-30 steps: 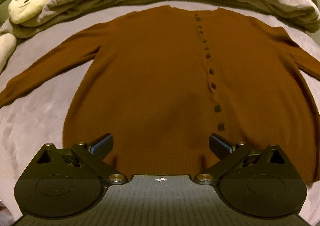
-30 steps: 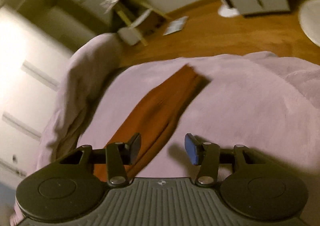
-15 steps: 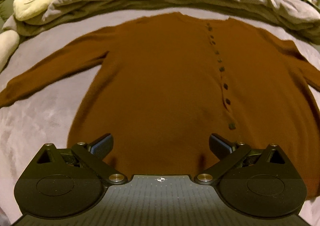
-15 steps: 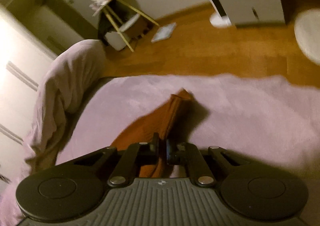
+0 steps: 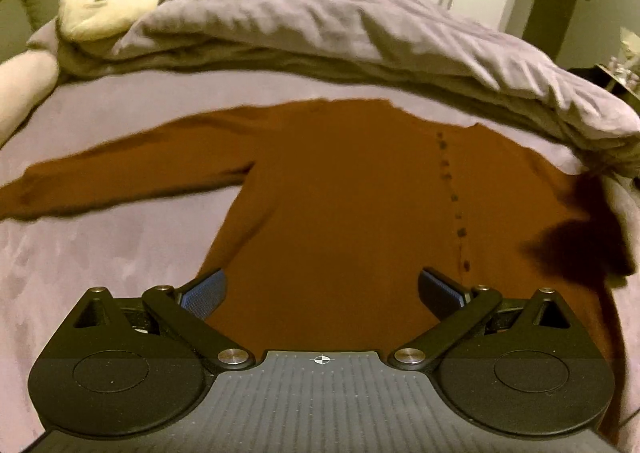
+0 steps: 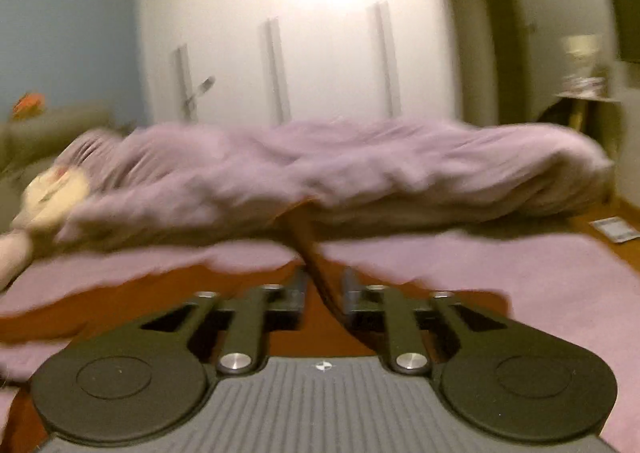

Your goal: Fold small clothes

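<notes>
While the left tool (image 5: 322,287) gapes above the cardigan (image 5: 340,205), its sleeve (image 6: 310,253) seemingly hangs between the right tool's (image 6: 324,293) just-parting jaws.

Left gripper (image 5: 322,287) jaws spread wide and empty, right gripper (image 6: 323,291) jaws just reopening, narrowly parted

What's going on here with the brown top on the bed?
A person holding a gripper in each hand is folding a brown cardigan laid flat on a purple bedspread. The right gripper has a strip of the cardigan, apparently its sleeve, between its pads; the jaws have just been opening, and the picture is too blurred to tell whether they press on it. The left gripper hangs open above the hem, holding nothing. The other sleeve lies stretched out.
</notes>
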Action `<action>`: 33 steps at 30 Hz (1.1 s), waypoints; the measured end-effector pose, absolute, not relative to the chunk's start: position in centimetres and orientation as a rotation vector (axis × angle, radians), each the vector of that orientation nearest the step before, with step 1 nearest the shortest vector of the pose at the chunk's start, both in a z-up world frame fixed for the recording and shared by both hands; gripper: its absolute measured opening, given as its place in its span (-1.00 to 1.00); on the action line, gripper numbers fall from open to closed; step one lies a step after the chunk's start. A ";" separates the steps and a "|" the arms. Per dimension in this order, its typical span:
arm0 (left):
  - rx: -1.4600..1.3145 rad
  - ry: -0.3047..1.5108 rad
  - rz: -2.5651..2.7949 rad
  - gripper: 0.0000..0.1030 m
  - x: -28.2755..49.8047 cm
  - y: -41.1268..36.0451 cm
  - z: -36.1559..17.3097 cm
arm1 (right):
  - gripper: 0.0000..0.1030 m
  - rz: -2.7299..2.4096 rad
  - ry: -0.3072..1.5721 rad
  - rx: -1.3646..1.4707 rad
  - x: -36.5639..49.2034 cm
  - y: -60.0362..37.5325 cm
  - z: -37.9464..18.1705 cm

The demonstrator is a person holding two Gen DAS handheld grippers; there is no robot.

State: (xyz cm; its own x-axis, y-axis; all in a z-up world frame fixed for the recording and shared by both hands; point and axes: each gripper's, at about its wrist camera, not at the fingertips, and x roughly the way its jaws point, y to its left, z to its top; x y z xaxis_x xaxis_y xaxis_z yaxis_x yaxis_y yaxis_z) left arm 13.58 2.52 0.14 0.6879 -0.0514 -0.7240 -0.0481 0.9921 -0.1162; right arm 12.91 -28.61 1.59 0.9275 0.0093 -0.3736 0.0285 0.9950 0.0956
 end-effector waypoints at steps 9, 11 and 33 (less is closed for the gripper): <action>-0.321 0.897 -0.372 1.00 20.3 -5.4 -1.1 | -0.34 -0.235 0.531 0.277 7.4 -29.1 -5.8; -0.377 0.950 -0.431 1.00 22.2 -7.3 -2.7 | -0.34 -0.257 0.555 0.285 5.9 -29.6 -7.0; -0.408 0.990 -0.414 -0.81 30.5 -9.9 -2.8 | -0.22 -0.279 0.556 0.348 5.4 -31.9 -7.2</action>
